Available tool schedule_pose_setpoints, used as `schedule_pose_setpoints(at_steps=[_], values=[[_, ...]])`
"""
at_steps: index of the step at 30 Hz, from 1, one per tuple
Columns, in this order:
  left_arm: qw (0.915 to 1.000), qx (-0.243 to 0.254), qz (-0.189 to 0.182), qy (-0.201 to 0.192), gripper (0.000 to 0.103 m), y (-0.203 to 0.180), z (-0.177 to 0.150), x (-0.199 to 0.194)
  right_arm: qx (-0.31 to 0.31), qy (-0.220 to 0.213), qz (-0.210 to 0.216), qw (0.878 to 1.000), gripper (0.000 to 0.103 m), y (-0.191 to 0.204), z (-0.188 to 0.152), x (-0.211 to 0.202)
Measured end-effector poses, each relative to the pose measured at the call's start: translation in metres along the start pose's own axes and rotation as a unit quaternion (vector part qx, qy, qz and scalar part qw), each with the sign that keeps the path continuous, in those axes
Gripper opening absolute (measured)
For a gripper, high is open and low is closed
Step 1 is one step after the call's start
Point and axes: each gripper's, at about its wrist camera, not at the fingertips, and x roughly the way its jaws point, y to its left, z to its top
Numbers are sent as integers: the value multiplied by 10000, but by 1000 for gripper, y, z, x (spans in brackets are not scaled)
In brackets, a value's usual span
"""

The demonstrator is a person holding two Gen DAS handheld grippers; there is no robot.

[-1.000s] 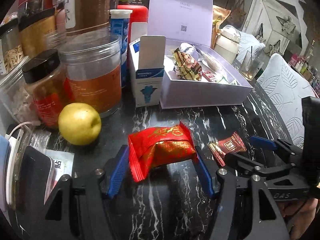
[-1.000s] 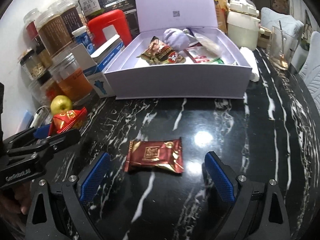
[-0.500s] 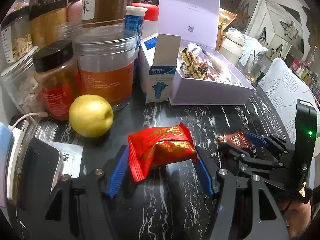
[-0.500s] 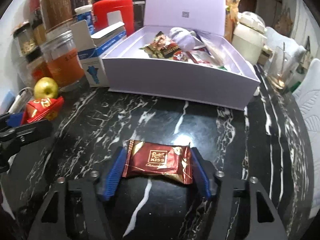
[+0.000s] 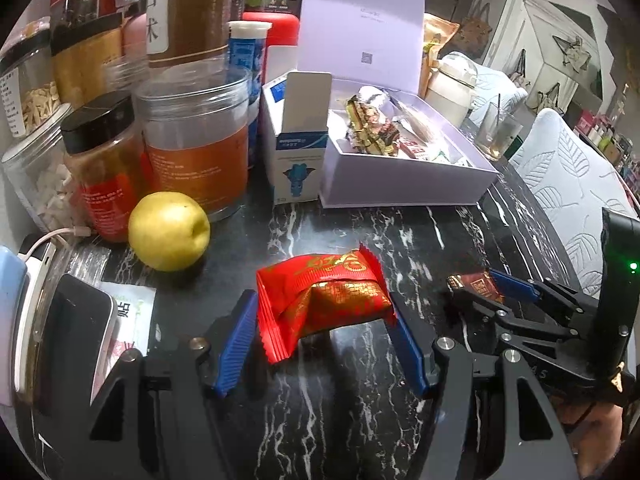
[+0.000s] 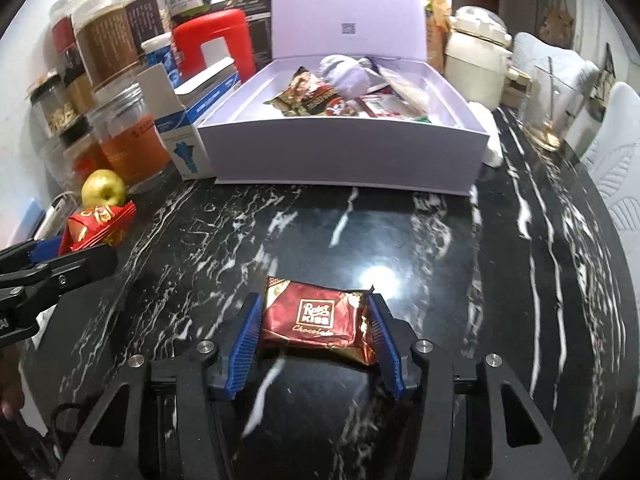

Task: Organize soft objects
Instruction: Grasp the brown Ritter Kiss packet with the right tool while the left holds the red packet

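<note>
The left gripper (image 5: 320, 336) pinches the red packet (image 5: 324, 300), lifted just clear of the table (image 6: 460, 272); the right gripper (image 6: 316, 336) pinches the chocolate (image 6: 316, 320) the same way; both likely bound for the open box (image 6: 340, 152) beyond, which holds other snacks.

Yellow apple (image 5: 169, 230) beside amber jar (image 5: 196, 148)

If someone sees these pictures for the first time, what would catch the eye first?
Likely the bright red snack packet, pinched in the left gripper over the black marble table. Next, the dark red chocolate packet in the right gripper, then the open lilac box of snacks behind, beside a yellow apple.
</note>
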Motion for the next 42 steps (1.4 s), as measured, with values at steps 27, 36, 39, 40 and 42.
schedule_pose_setpoints(at_steps=[27, 36, 39, 40, 42], values=[[9979, -137, -355, 521, 63, -20, -24, 15, 429, -262, 28, 9987, 52, -22, -38, -51], [9987, -87, -203, 469, 63, -21, -19, 25, 547, -146, 78, 9984, 52, -29, -40, -46], [9990, -18, -65, 435, 63, -23, -16, 30, 604, -124, 89, 9981, 52, -33, -40, -44], [9991, 13, -7, 428, 63, -25, -14, 32, 605, -119, 89, 9981, 52, -33, -40, -44], [9987, 128, 252, 414, 63, -29, -13, 36, 606, -111, 89, 9981, 52, -34, -40, -44]])
